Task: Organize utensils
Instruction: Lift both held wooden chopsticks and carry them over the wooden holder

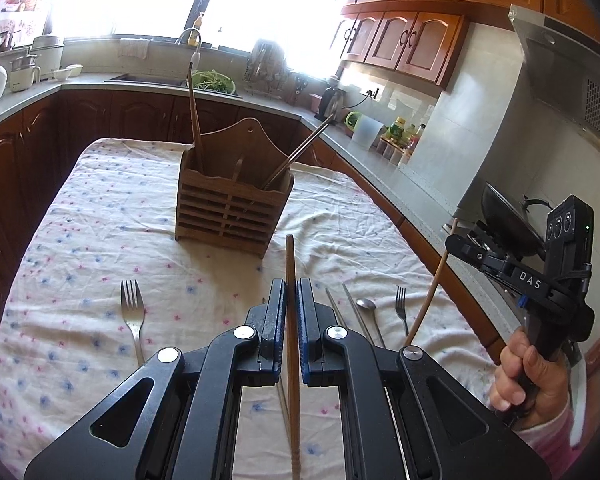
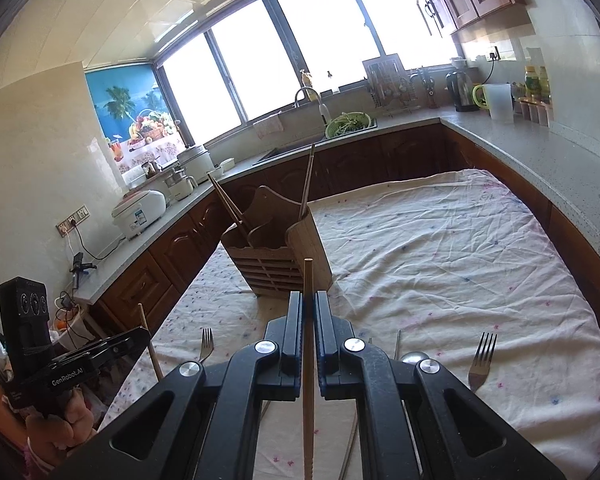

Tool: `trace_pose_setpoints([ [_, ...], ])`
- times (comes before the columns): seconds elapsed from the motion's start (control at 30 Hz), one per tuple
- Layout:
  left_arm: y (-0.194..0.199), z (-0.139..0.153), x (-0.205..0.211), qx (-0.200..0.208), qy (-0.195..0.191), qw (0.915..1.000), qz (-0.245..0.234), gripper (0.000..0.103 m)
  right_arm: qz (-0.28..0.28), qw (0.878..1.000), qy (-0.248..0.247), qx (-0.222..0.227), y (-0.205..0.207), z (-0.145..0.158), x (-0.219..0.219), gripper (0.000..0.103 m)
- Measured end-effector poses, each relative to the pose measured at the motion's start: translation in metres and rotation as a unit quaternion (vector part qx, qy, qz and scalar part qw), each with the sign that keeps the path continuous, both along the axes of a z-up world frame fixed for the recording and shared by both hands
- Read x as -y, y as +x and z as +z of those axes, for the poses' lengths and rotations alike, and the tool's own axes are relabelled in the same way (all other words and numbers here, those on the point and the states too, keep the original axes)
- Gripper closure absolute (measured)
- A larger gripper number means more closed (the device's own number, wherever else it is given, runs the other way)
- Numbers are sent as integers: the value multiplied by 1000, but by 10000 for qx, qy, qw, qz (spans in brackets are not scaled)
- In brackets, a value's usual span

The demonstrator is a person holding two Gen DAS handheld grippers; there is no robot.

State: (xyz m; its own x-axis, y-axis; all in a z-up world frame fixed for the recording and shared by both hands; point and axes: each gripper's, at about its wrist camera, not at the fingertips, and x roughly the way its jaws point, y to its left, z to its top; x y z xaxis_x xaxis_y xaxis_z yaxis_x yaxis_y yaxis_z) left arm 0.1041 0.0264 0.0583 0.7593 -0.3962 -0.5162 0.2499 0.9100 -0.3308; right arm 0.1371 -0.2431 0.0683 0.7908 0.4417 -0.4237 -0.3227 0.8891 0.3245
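Note:
A slatted wooden utensil holder point(image 1: 232, 200) point(image 2: 276, 256) stands upright on the flowered tablecloth. Brown chopsticks lean in its left compartment and metal ones in its right. My left gripper point(image 1: 290, 284) is shut on a dark wooden chopstick point(image 1: 290, 256), raised above the cloth short of the holder. My right gripper point(image 2: 308, 296) is shut on a paler wooden chopstick point(image 2: 308, 276), also pointing at the holder. Each gripper shows in the other's view: the right gripper point(image 1: 458, 245) and the left gripper point(image 2: 142, 336), both in the air beside the table.
On the cloth point(image 1: 100, 220) near the front lie a fork point(image 1: 134, 312) at the left, then metal chopsticks point(image 1: 348, 308), a spoon point(image 1: 370, 312) and a second fork point(image 1: 400, 304). Kitchen counters with appliances and a sink surround the table. A person's hand point(image 1: 528, 376) grips the right handle.

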Motion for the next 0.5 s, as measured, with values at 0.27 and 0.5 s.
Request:
trace_pose_setpoints([
  [0.27,-10,18,-11,336,-62,9991,232,98,-14,9997,24,228,-7,13,-1,98],
  [0.5,-8,26,-22,492,-98,9979,402,98,53,9995,26,304,-5,20,-7,98],
])
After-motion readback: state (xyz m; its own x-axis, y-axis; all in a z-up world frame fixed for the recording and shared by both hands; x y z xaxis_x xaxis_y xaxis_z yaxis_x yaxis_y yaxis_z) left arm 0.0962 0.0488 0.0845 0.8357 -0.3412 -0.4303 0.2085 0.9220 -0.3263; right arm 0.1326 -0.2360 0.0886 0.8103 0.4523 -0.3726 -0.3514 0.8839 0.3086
